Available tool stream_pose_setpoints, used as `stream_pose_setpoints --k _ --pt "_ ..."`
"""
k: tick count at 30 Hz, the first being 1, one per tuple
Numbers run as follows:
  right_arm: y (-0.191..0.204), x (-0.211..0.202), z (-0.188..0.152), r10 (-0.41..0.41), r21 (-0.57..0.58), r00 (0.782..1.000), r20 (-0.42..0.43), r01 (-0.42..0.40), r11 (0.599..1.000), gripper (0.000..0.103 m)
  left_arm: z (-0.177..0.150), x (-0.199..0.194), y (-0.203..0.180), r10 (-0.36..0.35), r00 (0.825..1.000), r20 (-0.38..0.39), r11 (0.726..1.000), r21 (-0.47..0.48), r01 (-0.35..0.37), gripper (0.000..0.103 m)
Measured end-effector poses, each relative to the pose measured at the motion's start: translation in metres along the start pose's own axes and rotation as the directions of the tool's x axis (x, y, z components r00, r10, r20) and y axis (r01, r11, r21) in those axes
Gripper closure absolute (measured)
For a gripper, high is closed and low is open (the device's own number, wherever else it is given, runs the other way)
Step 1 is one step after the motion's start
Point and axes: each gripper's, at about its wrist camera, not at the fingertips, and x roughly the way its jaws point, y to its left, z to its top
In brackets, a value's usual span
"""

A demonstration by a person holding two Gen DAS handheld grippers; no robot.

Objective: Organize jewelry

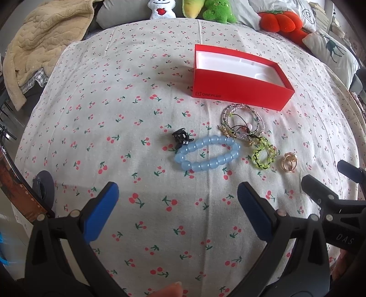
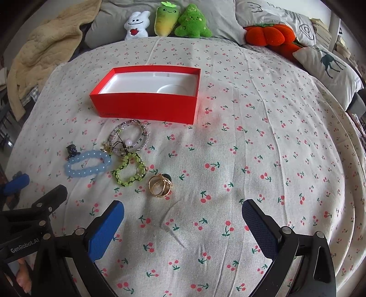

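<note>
An open red box point(image 1: 238, 91) point(image 2: 146, 106) with a white lining stands on the cherry-print cloth point(image 1: 114, 128) point(image 2: 263, 148). In front of it lie a pile of thin beaded bracelets point(image 1: 242, 121) point(image 2: 130, 137), a pale blue bead bracelet point(image 1: 207, 155) point(image 2: 88, 163), a yellow-green beaded bracelet point(image 1: 263, 155) point(image 2: 130, 171), gold rings point(image 1: 288, 161) point(image 2: 159, 185) and a small black clip point(image 1: 180, 137) point(image 2: 72, 150). My left gripper point(image 1: 178, 205) is open, short of the blue bracelet. My right gripper point(image 2: 183, 219) is open, just short of the gold rings.
Plush toys point(image 2: 169, 20) and an orange plush point(image 2: 270, 36) line the far side, with pillows point(image 2: 329, 68) at the right and a beige blanket point(image 1: 45, 41) at the left. The right gripper's body point(image 1: 331, 201) shows at the left wrist view's right edge.
</note>
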Motion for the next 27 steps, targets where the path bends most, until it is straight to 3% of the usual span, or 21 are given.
stream_pose_setpoints --k 27 --pt "-0.0013 0.0014 -0.0020 0.006 0.001 1.000 -0.005 -0.006 1.000 0.000 0.0002 -0.0003 -0.0001 0.000 1.000 -0.001 1.000 0.001 0.000 0.000"
